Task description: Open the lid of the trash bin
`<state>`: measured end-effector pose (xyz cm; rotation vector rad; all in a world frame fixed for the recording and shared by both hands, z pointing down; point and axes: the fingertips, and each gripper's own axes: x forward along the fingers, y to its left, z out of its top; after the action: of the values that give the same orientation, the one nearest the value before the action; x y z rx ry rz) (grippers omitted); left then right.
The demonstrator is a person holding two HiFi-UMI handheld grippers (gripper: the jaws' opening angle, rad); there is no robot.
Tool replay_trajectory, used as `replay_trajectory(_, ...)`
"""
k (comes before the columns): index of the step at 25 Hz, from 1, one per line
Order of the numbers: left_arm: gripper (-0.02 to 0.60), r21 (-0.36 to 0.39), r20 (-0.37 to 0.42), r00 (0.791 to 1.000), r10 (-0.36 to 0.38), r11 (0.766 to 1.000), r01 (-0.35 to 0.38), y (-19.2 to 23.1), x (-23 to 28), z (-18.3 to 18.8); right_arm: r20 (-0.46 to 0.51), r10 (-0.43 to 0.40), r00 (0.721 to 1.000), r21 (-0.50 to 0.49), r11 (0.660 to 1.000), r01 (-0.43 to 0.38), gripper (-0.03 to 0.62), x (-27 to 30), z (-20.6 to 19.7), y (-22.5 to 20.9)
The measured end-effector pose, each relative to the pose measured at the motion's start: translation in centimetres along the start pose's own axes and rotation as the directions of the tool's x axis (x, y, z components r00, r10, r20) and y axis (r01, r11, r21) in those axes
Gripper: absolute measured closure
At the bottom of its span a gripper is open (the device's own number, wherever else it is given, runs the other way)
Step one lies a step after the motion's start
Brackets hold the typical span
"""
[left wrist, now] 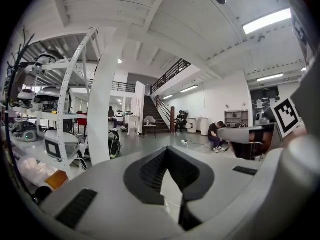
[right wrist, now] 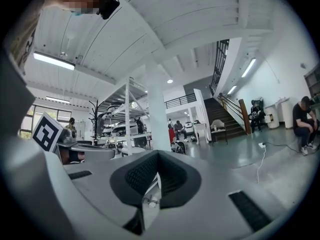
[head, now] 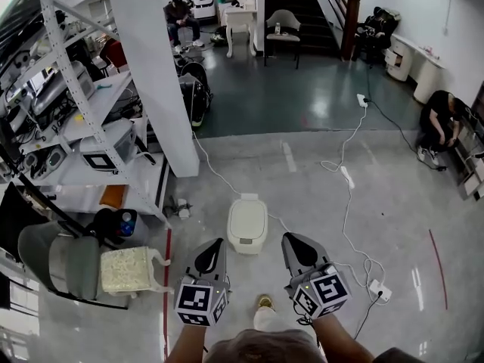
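Note:
The trash bin (head: 247, 224) is a small white bin with a rounded lid that lies flat and closed; it stands on the grey floor just ahead of me. My left gripper (head: 218, 245) hovers near its lower left corner, apart from it, with the jaws together and holding nothing. My right gripper (head: 291, 240) hangs to the bin's lower right, also shut and empty. In the left gripper view the black pads (left wrist: 150, 171) meet at their tips, and in the right gripper view the pads (right wrist: 137, 176) do the same. Neither gripper view clearly shows the bin.
A white pillar (head: 162, 74) rises behind the bin on the left, next to a metal shelf rack (head: 83, 127). A cushioned chair (head: 128, 269) stands at the left. A white cable (head: 344, 203) and power strip (head: 380, 290) lie on the right. People sit far off.

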<state>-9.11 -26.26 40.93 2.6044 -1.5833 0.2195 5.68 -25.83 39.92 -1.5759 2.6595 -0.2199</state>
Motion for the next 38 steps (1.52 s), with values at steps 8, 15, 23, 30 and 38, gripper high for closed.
replay_trajectory(8,0.588,0.002,0.036,0.999,0.036,0.999,-0.036,1.0,7.0,2.2,-0.006,0.025,1.000,0.000,1.000,-0.025,0.562,4.7,0.7,-5.4)
replay_trajectory(15,0.588,0.018,0.059,0.997,0.047,0.999,-0.049,4.1,9.8,3.9,-0.012,0.029,1.000,-0.017,0.999,-0.029,0.562,9.4,1.5,-6.4)
replay_trajectory(23,0.588,0.000,0.041,0.999,0.027,1.000,-0.027,6.9,12.6,3.5,-0.017,0.002,1.000,0.003,1.000,-0.002,0.562,13.1,1.1,-6.7)
replay_trajectory(30,0.586,-0.025,0.007,1.000,-0.013,1.000,0.013,7.2,14.8,1.9,-0.038,-0.010,0.999,0.011,1.000,0.011,0.562,15.0,0.0,-7.5)
replay_trajectory(38,0.586,-0.053,0.007,1.000,-0.015,0.998,0.015,8.6,17.8,0.7,-0.068,-0.025,0.997,0.013,1.000,0.026,0.562,16.8,-1.6,-9.0)
